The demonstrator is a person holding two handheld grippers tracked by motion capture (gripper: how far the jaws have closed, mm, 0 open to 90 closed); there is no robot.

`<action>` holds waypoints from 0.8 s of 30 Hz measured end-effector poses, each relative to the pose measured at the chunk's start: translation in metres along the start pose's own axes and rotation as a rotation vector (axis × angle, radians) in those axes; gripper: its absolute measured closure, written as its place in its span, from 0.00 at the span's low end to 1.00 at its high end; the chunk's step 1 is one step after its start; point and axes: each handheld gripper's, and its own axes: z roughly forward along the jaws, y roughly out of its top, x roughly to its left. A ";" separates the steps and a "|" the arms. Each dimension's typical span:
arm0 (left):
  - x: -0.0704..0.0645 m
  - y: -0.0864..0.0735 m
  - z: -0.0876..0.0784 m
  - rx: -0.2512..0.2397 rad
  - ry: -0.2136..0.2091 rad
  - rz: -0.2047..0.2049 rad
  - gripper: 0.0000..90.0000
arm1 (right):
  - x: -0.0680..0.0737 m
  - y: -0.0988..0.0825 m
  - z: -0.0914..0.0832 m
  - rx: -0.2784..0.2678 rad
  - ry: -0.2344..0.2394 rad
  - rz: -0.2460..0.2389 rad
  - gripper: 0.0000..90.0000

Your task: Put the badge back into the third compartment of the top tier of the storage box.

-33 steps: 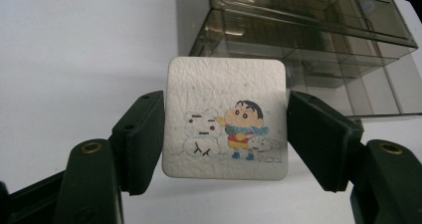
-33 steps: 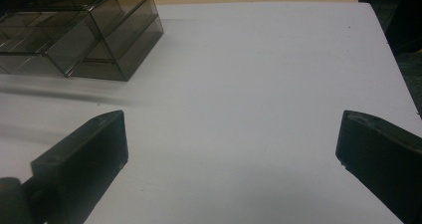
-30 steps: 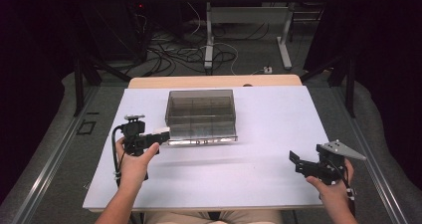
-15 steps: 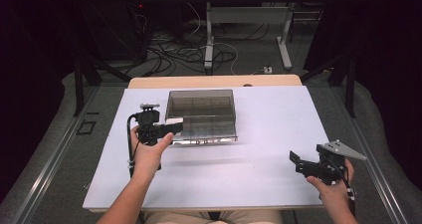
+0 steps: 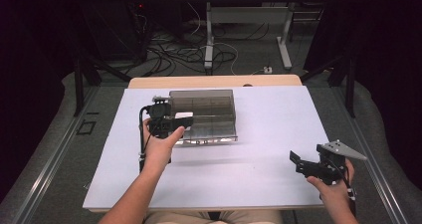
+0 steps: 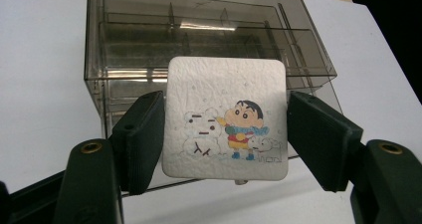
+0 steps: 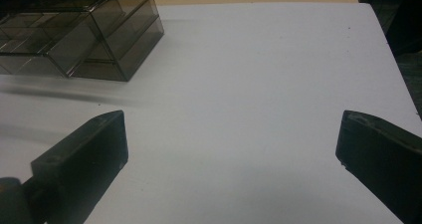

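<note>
A smoky clear plastic drawer box [image 5: 203, 115] stands on the white table [image 5: 259, 174], its lower drawer pulled out toward me. My left gripper [image 5: 179, 122] hovers at the box's front left, shut on a white square pad [image 6: 226, 117] printed with a cartoon boy and a snowman. In the left gripper view the pad hangs in front of the box [image 6: 199, 40], with the jaws pressed on its left and right edges. My right gripper [image 5: 297, 162] stays near the table's front right, open, with nothing between its jaws [image 7: 229, 149].
The right gripper view has the box [image 7: 74, 35] at far left, with bare white tabletop [image 7: 259, 74] ahead. A wooden board edge [image 5: 214, 81] lies behind the table. Cables and desk legs [image 5: 209, 40] cover the floor beyond.
My left hand has carried the pad right and slightly up, from the table's left side to the front left of the box. The right hand has stayed put.
</note>
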 end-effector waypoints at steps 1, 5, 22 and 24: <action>-0.001 0.001 0.000 -0.001 0.000 0.000 0.37 | 0.000 0.000 0.001 -0.008 0.003 -0.002 0.00; -0.007 0.002 0.003 -0.004 -0.004 -0.002 0.37 | 0.000 0.000 0.000 -0.002 0.001 -0.002 0.00; -0.030 0.008 0.025 0.043 -0.046 -0.022 0.37 | 0.001 0.000 0.000 -0.003 0.002 0.004 0.00; -0.035 0.009 0.028 0.051 -0.047 -0.019 0.37 | 0.001 0.000 0.000 0.000 0.004 0.003 0.00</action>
